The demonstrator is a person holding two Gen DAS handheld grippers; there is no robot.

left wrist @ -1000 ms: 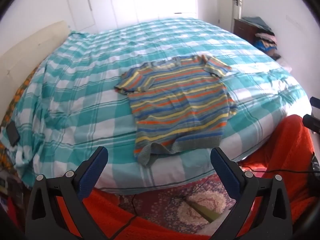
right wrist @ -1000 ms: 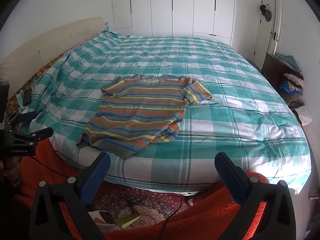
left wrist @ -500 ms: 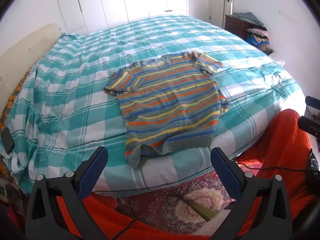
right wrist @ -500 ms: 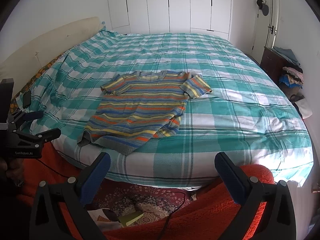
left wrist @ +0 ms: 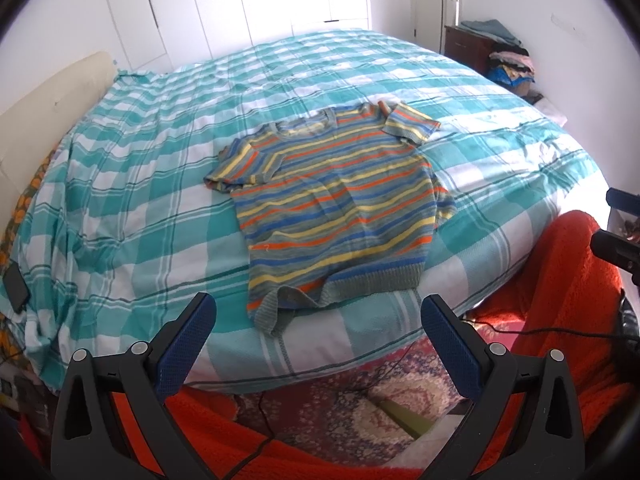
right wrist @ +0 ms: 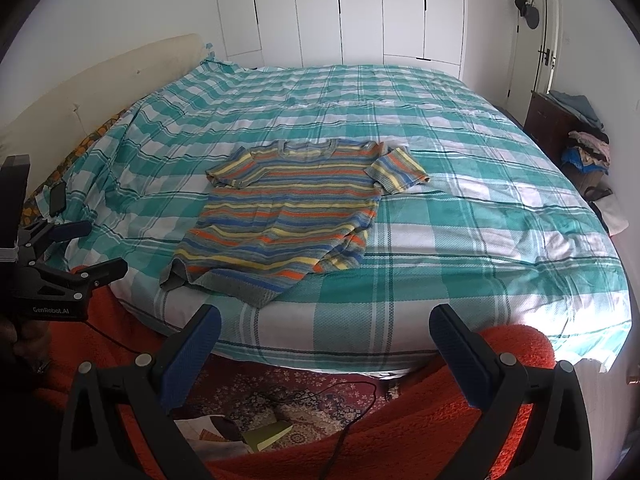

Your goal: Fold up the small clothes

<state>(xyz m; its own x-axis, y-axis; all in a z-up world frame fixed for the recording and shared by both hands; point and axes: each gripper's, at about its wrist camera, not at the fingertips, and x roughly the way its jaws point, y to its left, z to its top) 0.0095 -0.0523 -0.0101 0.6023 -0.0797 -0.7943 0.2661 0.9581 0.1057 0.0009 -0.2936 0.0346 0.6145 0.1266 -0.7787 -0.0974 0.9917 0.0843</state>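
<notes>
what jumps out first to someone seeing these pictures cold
A striped shirt in orange, yellow and blue lies spread flat near the front edge of a bed with a teal and white checked cover. Both grippers, left and right, hang open before the bed's edge, touching nothing.

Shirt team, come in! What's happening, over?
Left gripper open, empty. Right gripper open, empty, short of the bed. Shirt flat, unfolded, one hem corner flipped. Nothing in the way.
</notes>
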